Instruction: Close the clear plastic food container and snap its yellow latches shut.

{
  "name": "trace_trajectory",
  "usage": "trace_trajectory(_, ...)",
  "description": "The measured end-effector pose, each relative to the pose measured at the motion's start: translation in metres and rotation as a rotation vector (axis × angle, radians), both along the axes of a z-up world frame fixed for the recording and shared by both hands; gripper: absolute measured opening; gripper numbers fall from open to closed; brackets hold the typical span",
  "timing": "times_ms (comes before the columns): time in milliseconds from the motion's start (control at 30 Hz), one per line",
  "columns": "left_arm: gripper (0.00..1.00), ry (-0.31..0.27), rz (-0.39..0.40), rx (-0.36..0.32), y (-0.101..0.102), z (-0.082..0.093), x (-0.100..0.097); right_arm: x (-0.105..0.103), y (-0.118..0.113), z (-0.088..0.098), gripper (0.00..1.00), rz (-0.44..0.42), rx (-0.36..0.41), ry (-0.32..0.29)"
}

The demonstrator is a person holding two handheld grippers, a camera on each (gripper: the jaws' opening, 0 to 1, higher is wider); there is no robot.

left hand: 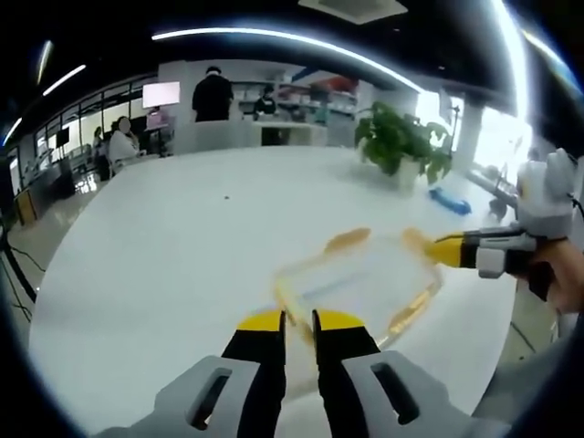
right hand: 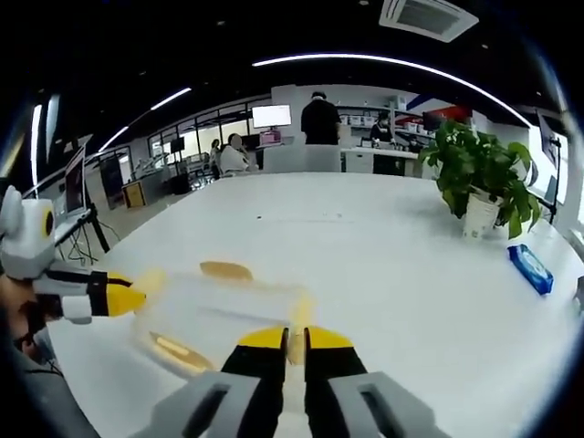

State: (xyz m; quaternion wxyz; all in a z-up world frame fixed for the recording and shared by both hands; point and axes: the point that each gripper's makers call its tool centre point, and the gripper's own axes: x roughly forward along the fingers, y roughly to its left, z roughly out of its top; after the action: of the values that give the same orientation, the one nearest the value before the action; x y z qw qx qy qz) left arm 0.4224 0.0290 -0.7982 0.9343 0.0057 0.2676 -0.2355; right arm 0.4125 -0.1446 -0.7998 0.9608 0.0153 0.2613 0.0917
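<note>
Clear plastic food container [left hand: 360, 283] flat on white table [left hand: 182, 255], blurred, yellow latches [left hand: 349, 240] flared outward. Left gripper [left hand: 298, 319] at its near edge, jaws almost together with a thin gap, nothing visibly held. Right gripper [right hand: 295, 338] at opposite edge, jaws likewise narrow, straddling 1 latch; grip uncertain. Potted plant [right hand: 479, 178] and blue packet [right hand: 531, 267] well apart.

White table [right hand: 365, 255] lies open — potted plant [right hand: 482, 187], blue pack [right hand: 530, 267] far off.

Left gripper [left hand: 298, 317] jaws nearly closed, clear container [left hand: 360, 285], white table [left hand: 182, 246], potted plant [left hand: 401, 141]
</note>
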Motion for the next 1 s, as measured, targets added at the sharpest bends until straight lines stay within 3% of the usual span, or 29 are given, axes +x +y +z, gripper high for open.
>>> trace_trajectory(300, 0.10, -0.010, 0.062, -0.017, 0.016, 0.008, 0.007, -0.002, -0.017, -0.003, 0.07, -0.039, -0.011, 0.010)
trace_trajectory(400, 0.13, -0.022, 0.054, 0.013, 0.018, 0.009, 0.008, -0.003, -0.019, -0.004, 0.08, -0.022, -0.017, 0.016)
trace_trajectory(533, 0.14, -0.014, 0.059, -0.009, 0.018, 0.010, 0.009, -0.004, -0.019, -0.001, 0.11, -0.013, -0.014, 0.008)
trace_trajectory(933, 0.21, 0.046, 0.021, -0.116, -0.005, 0.005, 0.003, -0.001, 0.003, -0.006, 0.19, 0.055, 0.079, 0.032)
trace_trajectory(1000, 0.22, 0.056, 0.019, -0.125, -0.006, 0.003, 0.002, 0.001, 0.013, -0.006, 0.20, 0.086, 0.143, 0.034)
